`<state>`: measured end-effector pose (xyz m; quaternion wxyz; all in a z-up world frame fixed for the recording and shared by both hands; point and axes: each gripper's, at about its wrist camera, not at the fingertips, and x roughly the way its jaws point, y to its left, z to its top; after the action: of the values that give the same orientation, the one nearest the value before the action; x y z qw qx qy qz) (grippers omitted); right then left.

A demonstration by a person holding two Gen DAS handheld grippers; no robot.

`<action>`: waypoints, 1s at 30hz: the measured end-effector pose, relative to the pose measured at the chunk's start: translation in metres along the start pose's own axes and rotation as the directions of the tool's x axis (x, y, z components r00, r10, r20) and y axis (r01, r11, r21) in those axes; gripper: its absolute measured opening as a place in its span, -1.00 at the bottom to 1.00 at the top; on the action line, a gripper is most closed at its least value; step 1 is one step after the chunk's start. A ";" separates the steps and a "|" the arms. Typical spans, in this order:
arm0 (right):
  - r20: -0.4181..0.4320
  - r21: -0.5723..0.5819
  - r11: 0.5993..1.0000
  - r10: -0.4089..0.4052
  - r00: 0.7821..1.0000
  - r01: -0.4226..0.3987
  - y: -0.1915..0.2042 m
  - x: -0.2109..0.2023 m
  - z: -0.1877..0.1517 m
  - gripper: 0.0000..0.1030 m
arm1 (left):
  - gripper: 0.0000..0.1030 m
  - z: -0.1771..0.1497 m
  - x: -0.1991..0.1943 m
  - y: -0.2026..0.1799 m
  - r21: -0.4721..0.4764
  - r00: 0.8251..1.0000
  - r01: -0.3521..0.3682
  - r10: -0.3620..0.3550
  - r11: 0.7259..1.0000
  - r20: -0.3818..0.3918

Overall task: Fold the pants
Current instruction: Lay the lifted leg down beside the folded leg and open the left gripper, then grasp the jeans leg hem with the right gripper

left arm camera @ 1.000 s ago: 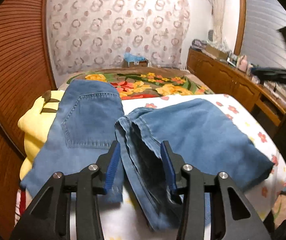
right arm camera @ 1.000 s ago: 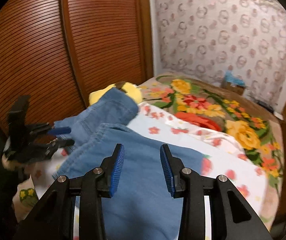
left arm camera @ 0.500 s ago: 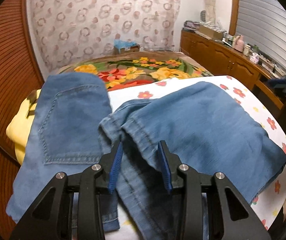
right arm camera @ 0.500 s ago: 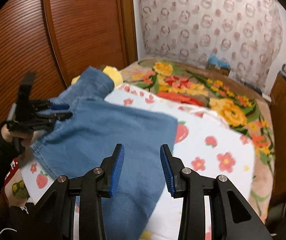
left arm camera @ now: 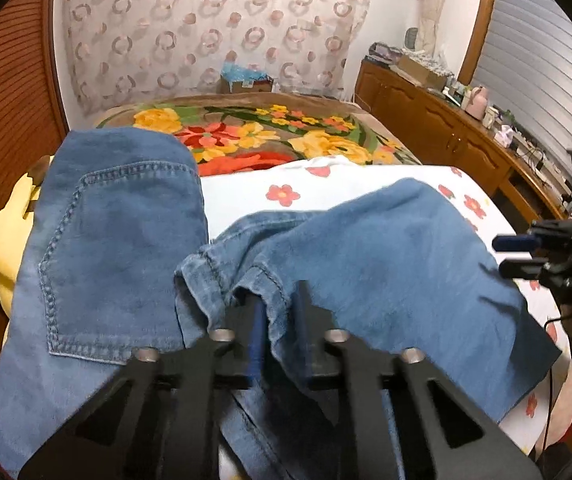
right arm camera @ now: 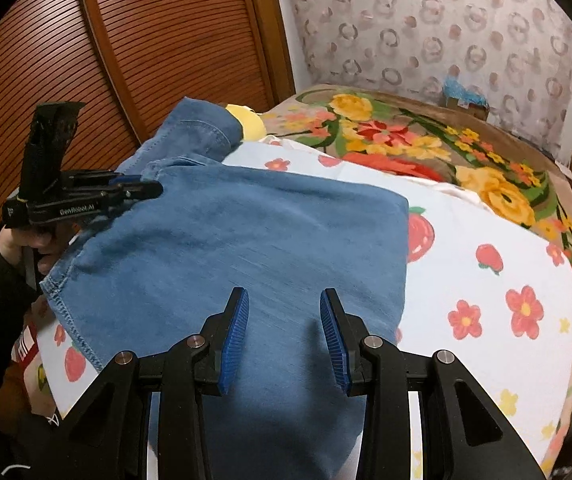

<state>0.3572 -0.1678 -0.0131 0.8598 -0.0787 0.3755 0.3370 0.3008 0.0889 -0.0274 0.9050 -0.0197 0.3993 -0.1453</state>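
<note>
Blue denim pants lie on the bed; the seat with a back pocket is at the left and the legs are folded across to the right. My left gripper is shut on the hem edge of the folded leg, with denim pinched between its blue pads. It also shows in the right wrist view as the left gripper at the cloth's left corner. My right gripper hovers open just above the pants, its pads holding nothing. From the left wrist view the right gripper is at the right edge.
The white flowered sheet covers the near bed, with a floral blanket behind it. A yellow plush lies under the pants at the left. Slatted wooden doors stand at the left and a cluttered wooden sideboard at the right.
My left gripper pushed forward onto the leg hem and its jaws closed on the denim. My right gripper sank toward the folded leg and stayed open.
</note>
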 end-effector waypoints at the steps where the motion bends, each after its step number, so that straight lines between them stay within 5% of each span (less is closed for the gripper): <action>1: -0.001 0.005 1.000 -0.001 1.000 0.001 -0.004 0.005 0.000 -0.25 | -0.95 0.001 -0.004 -0.002 0.006 1.000 -0.010 0.010 1.000 0.025; 6: -0.007 0.021 1.000 -0.003 1.000 0.003 -0.009 0.011 -0.007 -0.25 | -0.95 0.011 -0.042 -0.002 -0.004 0.984 -0.082 0.082 0.997 0.157; 8: -0.012 0.024 1.000 0.004 1.000 -0.003 -0.006 0.018 -0.007 -0.25 | -0.95 0.014 -0.042 0.000 0.013 0.976 -0.152 0.148 0.988 0.158; 11: -0.018 0.017 1.000 0.011 1.000 -0.010 -0.001 0.020 -0.007 -0.25 | -0.92 0.015 -0.035 0.008 0.004 0.982 -0.149 0.148 0.989 0.118; 14: -0.021 0.005 1.000 0.011 1.000 -0.011 0.005 0.018 -0.008 -0.25 | -0.69 0.010 -0.028 0.009 0.012 0.984 -0.168 0.166 0.986 0.067; 19: 0.018 0.009 1.000 -0.020 1.000 0.020 0.008 -0.007 -0.012 -0.25 | -0.02 -0.009 -0.044 -0.001 0.028 0.984 -0.166 0.164 0.986 0.071; 30: 0.114 0.070 0.989 -0.138 0.984 0.131 0.018 -0.082 -0.058 -0.25 | -0.02 -0.084 -0.083 -0.045 0.044 0.992 -0.109 0.107 0.993 0.060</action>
<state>0.2717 -0.2194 0.0053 0.9033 -0.0571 0.3281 0.2705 0.1753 0.0755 -0.0180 0.9229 0.0189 0.3699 -0.1048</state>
